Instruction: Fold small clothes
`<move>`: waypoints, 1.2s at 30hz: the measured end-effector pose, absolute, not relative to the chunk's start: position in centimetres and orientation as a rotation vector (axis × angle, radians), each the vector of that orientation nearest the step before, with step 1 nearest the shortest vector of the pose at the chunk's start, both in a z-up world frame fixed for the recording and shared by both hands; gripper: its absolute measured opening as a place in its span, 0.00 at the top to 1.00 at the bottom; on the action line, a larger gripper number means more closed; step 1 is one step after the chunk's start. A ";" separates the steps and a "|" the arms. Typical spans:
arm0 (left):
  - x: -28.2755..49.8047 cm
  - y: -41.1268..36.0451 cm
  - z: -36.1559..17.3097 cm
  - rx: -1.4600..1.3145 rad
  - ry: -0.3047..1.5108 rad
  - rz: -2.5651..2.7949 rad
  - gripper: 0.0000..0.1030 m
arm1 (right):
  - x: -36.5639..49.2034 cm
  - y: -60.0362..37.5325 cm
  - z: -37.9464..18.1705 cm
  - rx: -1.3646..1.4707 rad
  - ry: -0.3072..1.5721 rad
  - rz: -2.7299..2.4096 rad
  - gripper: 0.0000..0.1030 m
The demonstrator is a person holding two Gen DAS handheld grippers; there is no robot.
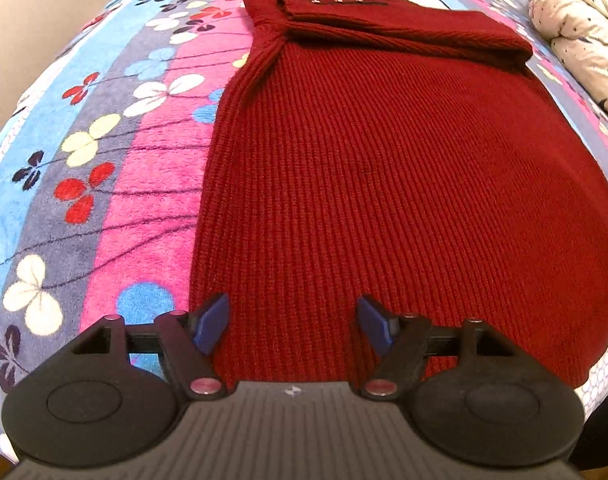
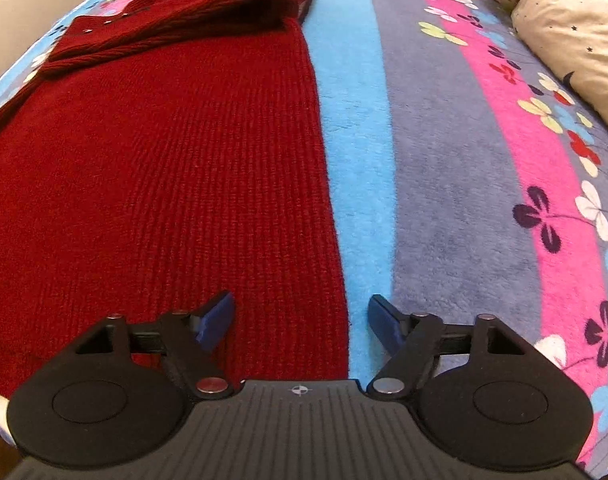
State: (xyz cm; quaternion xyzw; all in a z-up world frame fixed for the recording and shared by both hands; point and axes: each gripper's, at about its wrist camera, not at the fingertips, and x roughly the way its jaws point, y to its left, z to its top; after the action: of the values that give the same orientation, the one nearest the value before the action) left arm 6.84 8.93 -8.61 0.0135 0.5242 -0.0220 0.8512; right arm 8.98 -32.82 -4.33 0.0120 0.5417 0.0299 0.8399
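We are hovering over dark red ribbed knit sweater (image 1: pixel 383 184) lying flat near floral fleece blanket's (image 1: pixel 116 184) near edge, sleeves folded across top. Left gripper (image 1: pixel 294 322) and right gripper (image 2: pixel 302 322) both gaping wide, empty. Knit looking soft, floppy, stretchy; we are eyeing hem corners.

Readable text: none in either view.
Left gripper (image 1: pixel 294 322) body mark: a small round crosshair sign on the ribbed grey housing, no letters or digits.
Right gripper (image 2: pixel 302 322) body mark: the same round crosshair sign, clearer, on its ribbed housing.
Sweater (image 1: pixel 383 184) collar: a few small pale specks, too small to read.
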 end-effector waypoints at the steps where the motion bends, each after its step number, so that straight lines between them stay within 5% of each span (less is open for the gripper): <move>1: 6.9 9.1 -8.5 0.017 1.098 -0.042 0.26 | 8.9 -32.8 -4.3 0.030 1.144 0.076 0.36; 10: 7.1 10.2 -7.4 -0.033 1.050 0.020 0.26 | 8.5 -32.4 -3.8 0.022 1.134 0.112 0.44; 16: 6.9 9.0 -8.9 0.080 1.123 -0.016 0.20 | 8.8 -32.4 -4.0 -0.007 1.133 0.073 0.28; 30: 6.8 9.6 -9.2 0.050 1.138 -0.002 0.20 | 8.7 -32.4 -4.0 -0.016 1.136 0.079 0.28; 36: 6.5 9.5 -9.1 0.054 1.124 -0.011 0.31 | 8.6 -32.2 -3.9 -0.018 1.135 0.097 0.33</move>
State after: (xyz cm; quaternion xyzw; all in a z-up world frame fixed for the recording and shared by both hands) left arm 6.50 9.50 -9.07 0.0254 0.5329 -0.0053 0.8458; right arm 8.64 -32.23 -3.93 -0.0086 0.5375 0.0460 0.8420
